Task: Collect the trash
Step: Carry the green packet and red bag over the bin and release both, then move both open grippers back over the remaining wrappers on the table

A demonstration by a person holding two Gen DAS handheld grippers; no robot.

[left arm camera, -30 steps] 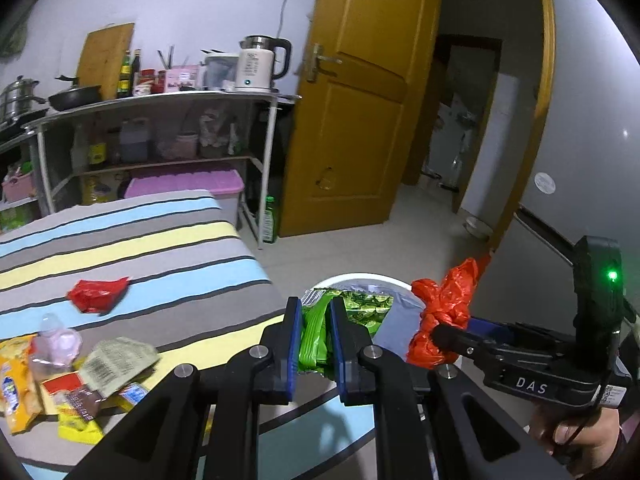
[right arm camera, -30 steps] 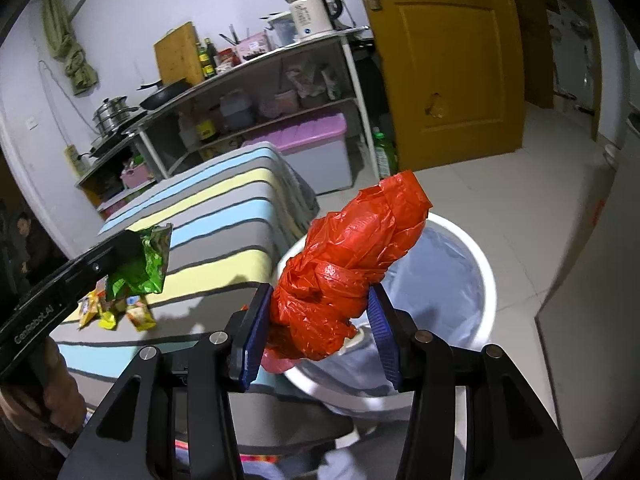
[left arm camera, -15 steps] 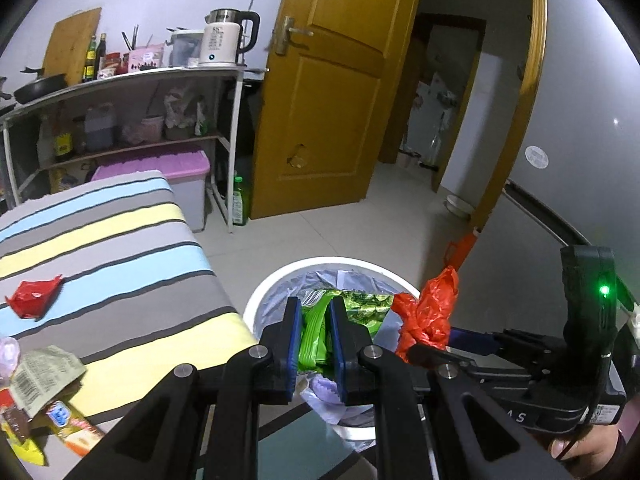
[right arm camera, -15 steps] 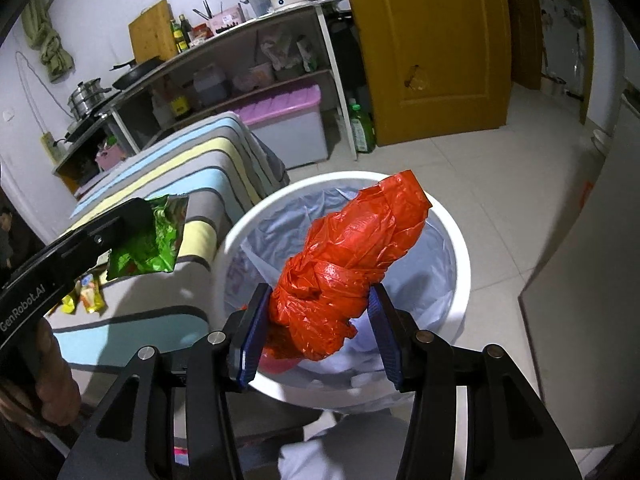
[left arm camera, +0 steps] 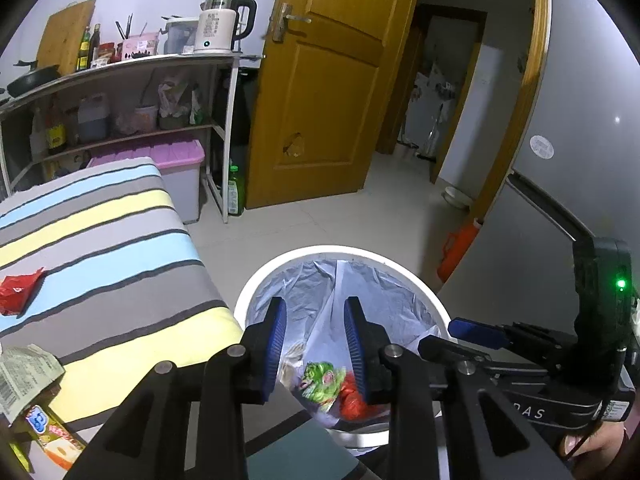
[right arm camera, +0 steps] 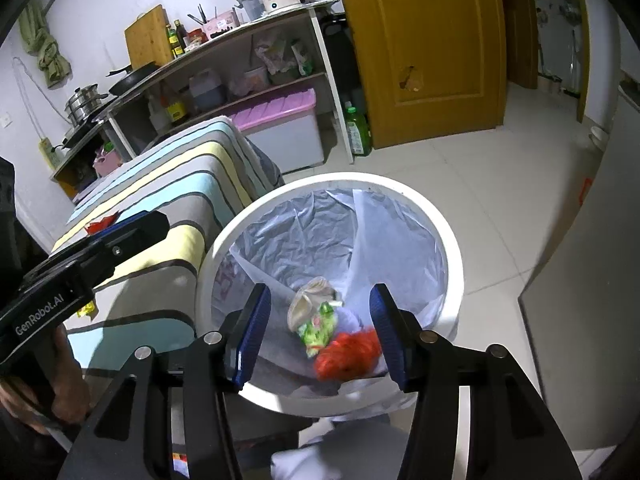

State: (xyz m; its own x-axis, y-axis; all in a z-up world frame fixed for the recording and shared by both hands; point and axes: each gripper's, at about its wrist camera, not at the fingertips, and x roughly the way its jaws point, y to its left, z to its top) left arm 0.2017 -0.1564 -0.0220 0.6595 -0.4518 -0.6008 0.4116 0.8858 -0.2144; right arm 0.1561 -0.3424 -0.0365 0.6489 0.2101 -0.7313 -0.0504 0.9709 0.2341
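Trash here is all featherweight stuff: crinkly foil wrappers and thin plastic, soft enough to crush flat, a bit slick on the printed faces, nothing that could break. I'd judge any of it is best pinched at a raised fold or a crumpled edge, where the pads can bite instead of skidding over a flat face.

The bin point(right arm camera: 452, 248) stands on the floor right against the end of the bed point(left arm camera: 100, 240), white-rimmed with a pale liner. Down inside it lie a crumpled red plastic bag point(right arm camera: 348, 354), a green snack wrapper point(right arm camera: 318, 328) touching it, and a beige scrap point(right arm camera: 310, 300) just behind.

Both tools hang over the opening with nothing in them: the left hand-held gripper point(left arm camera: 314, 340) has its blue pads parted, and the right hand-held gripper point(right arm camera: 320, 332) is spread wider.

More waits on the striped bed cover: a red wrapper point(left arm camera: 18, 290) lying flat on the blue stripe, well apart from the rest, and near the corner a greyish printed packet point(left arm camera: 24, 376) with a yellow snack pack point(left arm camera: 52, 438) just beside it. The red one has a lifted corner that looks the easiest place to take hold.
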